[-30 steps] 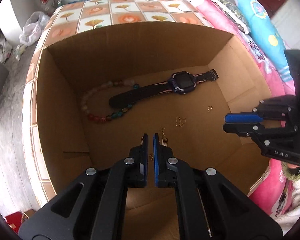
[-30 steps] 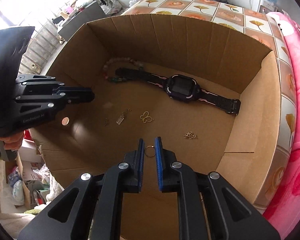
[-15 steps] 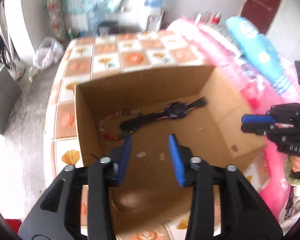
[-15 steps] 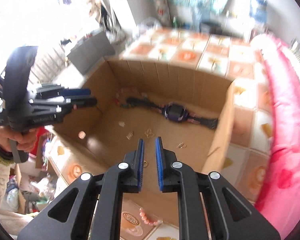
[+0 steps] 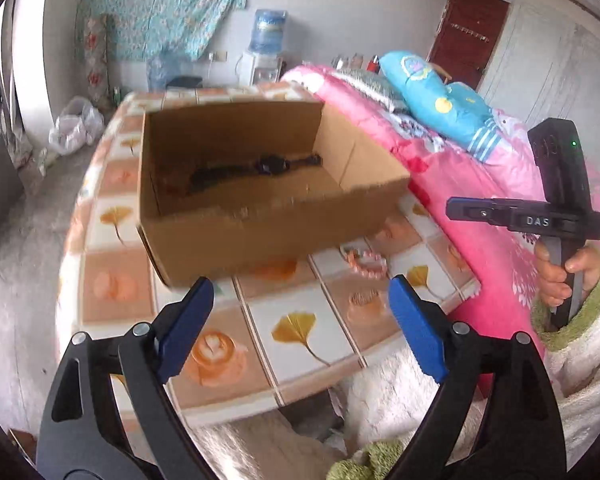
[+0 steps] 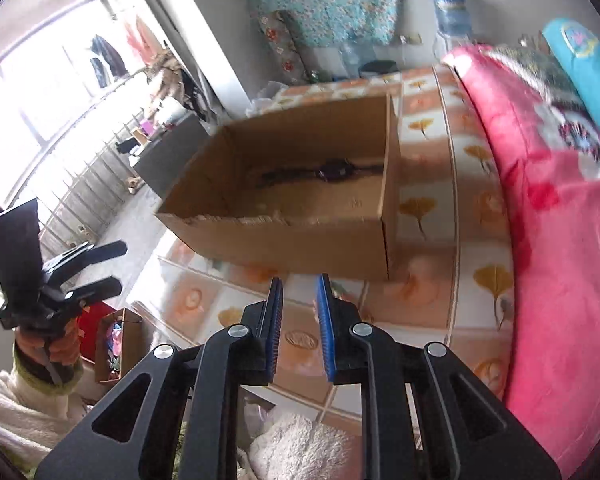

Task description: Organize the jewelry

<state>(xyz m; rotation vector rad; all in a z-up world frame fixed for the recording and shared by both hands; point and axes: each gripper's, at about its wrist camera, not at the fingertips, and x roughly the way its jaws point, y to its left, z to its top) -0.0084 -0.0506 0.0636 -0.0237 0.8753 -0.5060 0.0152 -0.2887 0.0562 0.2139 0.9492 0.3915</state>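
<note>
An open cardboard box [image 5: 260, 216] stands on the tiled table, with a dark watch [image 5: 260, 168] lying on its floor; the smaller pieces inside are blurred. A pink bead bracelet [image 5: 366, 264] lies on the table just in front of the box. My left gripper [image 5: 300, 284] hovers before the box, its jaws opening wide with nothing between them. My right gripper [image 6: 300, 280] is also in front of the box [image 6: 300, 236], jaws opening a little and empty. The watch [image 6: 332, 170] shows there too. Each gripper appears in the other's view: right gripper [image 5: 452, 205], left gripper [image 6: 118, 265].
The table [image 5: 300, 336] has a flower-and-leaf tile pattern and ends close below the grippers. A pink bed cover [image 5: 460, 168] with a blue pillow [image 5: 440, 104] borders it on the right. Bare floor [image 5: 20, 240] lies to the left. A person's white fleecy sleeve [image 5: 580, 360] is at the lower right.
Both grippers have drawn back and up out of the box. The left jaws went from shut to wide open. The right jaws parted slightly; the small ring between them is gone.
</note>
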